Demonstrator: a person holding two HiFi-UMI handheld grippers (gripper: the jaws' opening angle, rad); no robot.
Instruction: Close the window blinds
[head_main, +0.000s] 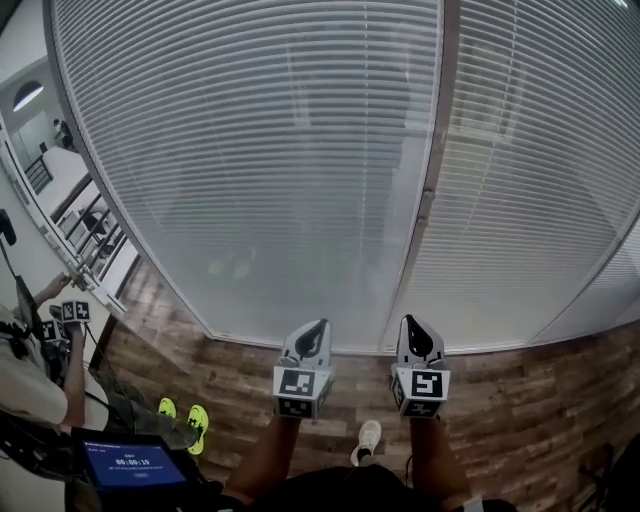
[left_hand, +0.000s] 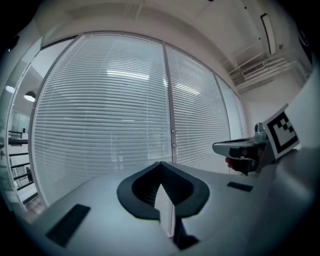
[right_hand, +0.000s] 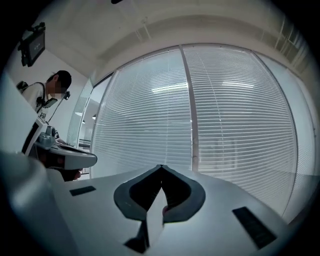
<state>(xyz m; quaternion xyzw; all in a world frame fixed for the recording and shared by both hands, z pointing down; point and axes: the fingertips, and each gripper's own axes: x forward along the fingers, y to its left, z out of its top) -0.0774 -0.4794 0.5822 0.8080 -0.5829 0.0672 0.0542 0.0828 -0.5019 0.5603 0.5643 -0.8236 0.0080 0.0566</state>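
White horizontal blinds (head_main: 280, 160) hang over the glass wall down to the floor, and dim shapes show through the slats. A vertical mullion (head_main: 432, 180) with a small fitting splits the left panel from the right blind panel (head_main: 540, 200). My left gripper (head_main: 312, 330) and right gripper (head_main: 418, 325) are held side by side in front of the glass, apart from the blinds. Both are shut with nothing between the jaws. In the left gripper view the jaw tips (left_hand: 161, 163) meet before the blinds (left_hand: 110, 115), with the right gripper (left_hand: 240, 147) alongside. The right gripper view shows the same shut tips (right_hand: 161, 166) and the left gripper (right_hand: 70, 159).
Wood flooring (head_main: 520, 400) runs along the foot of the glass. At the left stands another person (head_main: 40, 370) in yellow shoes (head_main: 190, 415), beside a lit screen (head_main: 135, 465). A railing (head_main: 85, 225) lies beyond the left pane. A monitor (right_hand: 34, 45) hangs high on the wall.
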